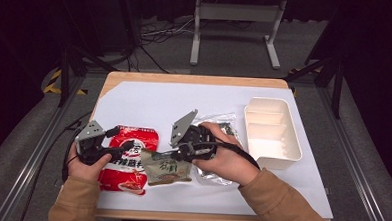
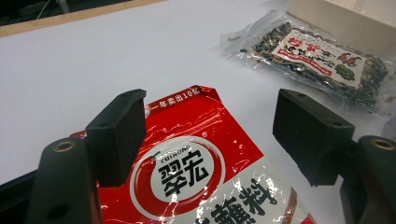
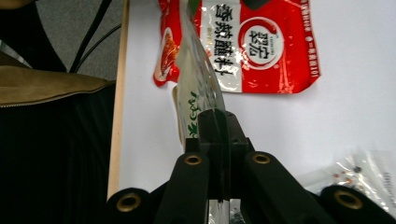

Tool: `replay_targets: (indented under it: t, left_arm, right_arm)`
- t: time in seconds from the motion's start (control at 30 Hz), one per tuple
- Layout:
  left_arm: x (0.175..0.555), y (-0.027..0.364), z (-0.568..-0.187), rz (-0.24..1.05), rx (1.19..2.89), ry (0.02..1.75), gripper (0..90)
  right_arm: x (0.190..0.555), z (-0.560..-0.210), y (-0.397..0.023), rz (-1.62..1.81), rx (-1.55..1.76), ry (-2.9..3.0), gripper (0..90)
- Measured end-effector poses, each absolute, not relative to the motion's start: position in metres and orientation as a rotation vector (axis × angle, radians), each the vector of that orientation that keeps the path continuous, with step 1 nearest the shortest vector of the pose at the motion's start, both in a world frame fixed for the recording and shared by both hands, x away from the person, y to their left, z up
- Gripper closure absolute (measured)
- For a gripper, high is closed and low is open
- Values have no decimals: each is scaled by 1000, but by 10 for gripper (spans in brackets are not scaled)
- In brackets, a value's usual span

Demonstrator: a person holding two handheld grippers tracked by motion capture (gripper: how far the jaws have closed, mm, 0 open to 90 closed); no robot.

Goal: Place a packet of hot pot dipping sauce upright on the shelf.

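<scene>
A red sauce packet lies flat on the white sheet at the front left. My left gripper hovers over its near end, jaws open with the packet showing between and below them. My right gripper points left and is shut on the edge of an olive-green seasoning packet. That packet hangs edge-on from the closed jaws, lifted off the sheet, with the red packet beyond it.
A clear bag of dark dried pieces lies on the sheet under my right hand. At the right stands a white divided tray. A tan sleeve and the table's near wooden edge lie beside the held packet.
</scene>
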State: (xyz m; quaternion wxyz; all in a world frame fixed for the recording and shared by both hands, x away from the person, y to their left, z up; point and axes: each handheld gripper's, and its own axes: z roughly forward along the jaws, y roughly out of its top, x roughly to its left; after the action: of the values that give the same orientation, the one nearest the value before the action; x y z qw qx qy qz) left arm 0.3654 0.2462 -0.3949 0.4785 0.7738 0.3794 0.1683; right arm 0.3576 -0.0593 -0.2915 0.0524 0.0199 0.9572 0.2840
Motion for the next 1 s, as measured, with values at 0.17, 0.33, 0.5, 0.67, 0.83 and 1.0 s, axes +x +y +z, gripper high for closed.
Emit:
replay_targets:
  t: [0.17, 0.33, 0.5, 0.67, 0.83, 1.0]
  left_arm:
    - [366, 246, -395, 414, 1902, 923, 264]
    - [366, 245, -396, 408, 1903, 937, 261]
    - [366, 246, -396, 409, 1903, 940, 261]
    - [366, 245, -396, 413, 1906, 937, 261]
    - [367, 246, -397, 409, 1902, 942, 260]
    - [367, 246, -398, 408, 1908, 941, 259]
  right_arm:
    - [360, -281, -68, 876, 67, 2862, 896]
    - [364, -273, -78, 886, 90, 2816, 896]
    - [368, -266, -87, 877, 110, 2793, 895]
    - [372, -261, -98, 886, 149, 2784, 896]
    - [378, -254, -114, 871, 192, 2769, 896]
    - [381, -249, -125, 855, 214, 2746, 896]
